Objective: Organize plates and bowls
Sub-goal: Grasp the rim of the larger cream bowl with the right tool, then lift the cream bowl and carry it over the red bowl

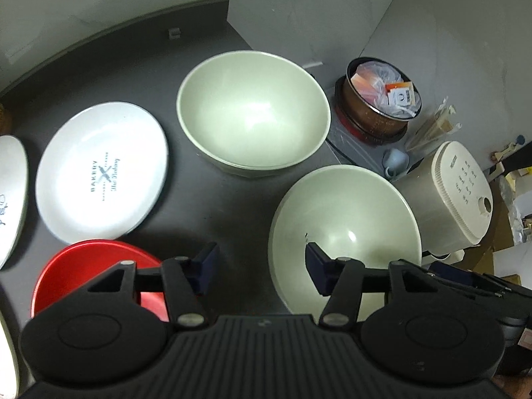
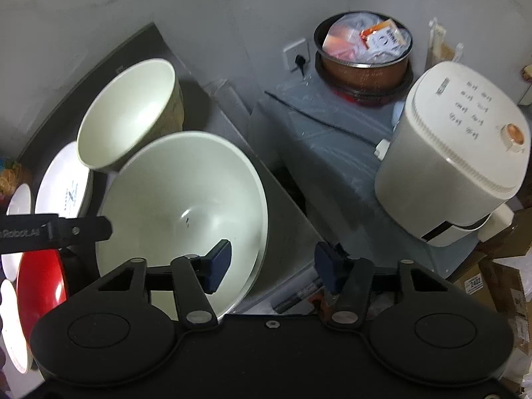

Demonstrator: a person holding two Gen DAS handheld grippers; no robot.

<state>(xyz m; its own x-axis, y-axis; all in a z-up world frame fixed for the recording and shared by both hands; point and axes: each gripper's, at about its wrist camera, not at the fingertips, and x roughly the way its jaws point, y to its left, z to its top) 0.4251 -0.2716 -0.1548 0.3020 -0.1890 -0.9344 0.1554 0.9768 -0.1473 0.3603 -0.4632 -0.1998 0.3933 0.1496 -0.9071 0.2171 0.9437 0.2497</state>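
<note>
Two pale green bowls stand on the dark counter [image 1: 212, 206]: a far bowl [image 1: 252, 113] and a near bowl [image 1: 345, 232]. My left gripper [image 1: 262, 266] straddles the near bowl's left rim, right finger inside and left finger outside, with its pads clear of the rim, so it is open. In the right wrist view my right gripper [image 2: 274, 264] straddles the right rim of the same bowl [image 2: 179, 199], left finger inside, and it too is open. A printed white plate [image 1: 99, 173], a second white plate [image 1: 11, 193] and a red plate [image 1: 83, 266] lie to the left.
A white rice cooker [image 2: 455, 166] and a copper-coloured pot [image 2: 362, 66] full of packets stand on a grey-covered lower surface [image 2: 316, 139] right of the counter. A wall socket [image 2: 296, 55] is behind it. Cardboard boxes [image 2: 492, 286] sit at the far right.
</note>
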